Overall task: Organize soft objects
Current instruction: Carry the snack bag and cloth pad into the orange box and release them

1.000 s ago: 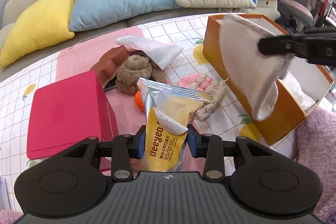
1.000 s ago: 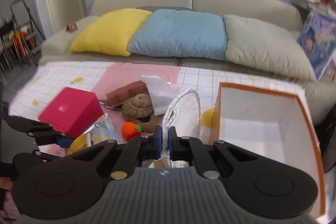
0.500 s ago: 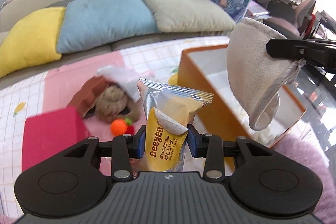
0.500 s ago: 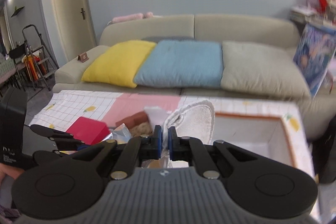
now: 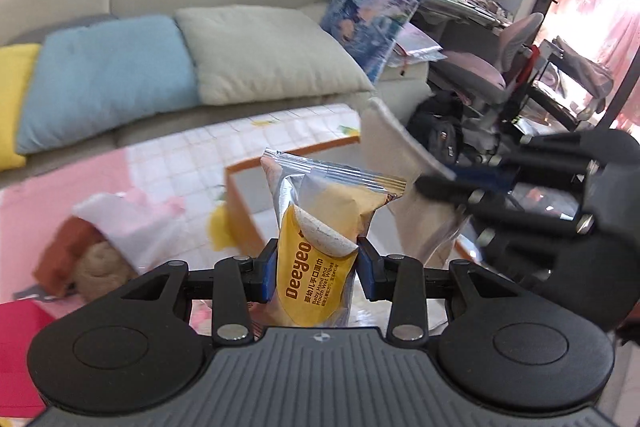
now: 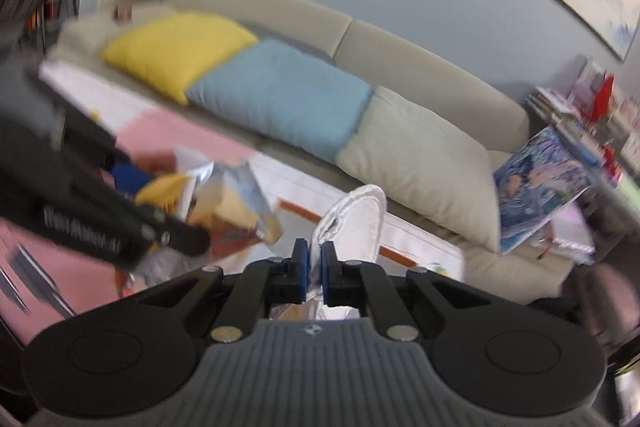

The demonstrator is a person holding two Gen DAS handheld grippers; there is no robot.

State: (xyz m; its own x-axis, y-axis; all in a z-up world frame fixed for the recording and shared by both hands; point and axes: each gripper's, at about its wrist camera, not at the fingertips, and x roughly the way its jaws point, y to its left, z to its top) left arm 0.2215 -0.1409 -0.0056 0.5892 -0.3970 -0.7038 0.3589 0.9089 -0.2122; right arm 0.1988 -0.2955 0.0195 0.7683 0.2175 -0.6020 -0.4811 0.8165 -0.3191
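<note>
Gripping a wipes packet (image 5: 320, 223), left claw (image 5: 316, 269) nears orange box (image 5: 240, 211); right claw (image 6: 314, 267) pinches white cloth (image 6: 360, 219).

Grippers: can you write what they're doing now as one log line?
left gripper: shut on wipes pack | right gripper: shut on white cloth | both lifted above orange box

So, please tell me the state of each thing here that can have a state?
Left gripper: shut on the wipes pack.
Wipes pack: upright, held off the table.
Right gripper: shut on the white cloth.
White cloth: held up, hanging limp.
Orange box: open at the top.
Brown plush toy: lying on the table, blurred.
</note>
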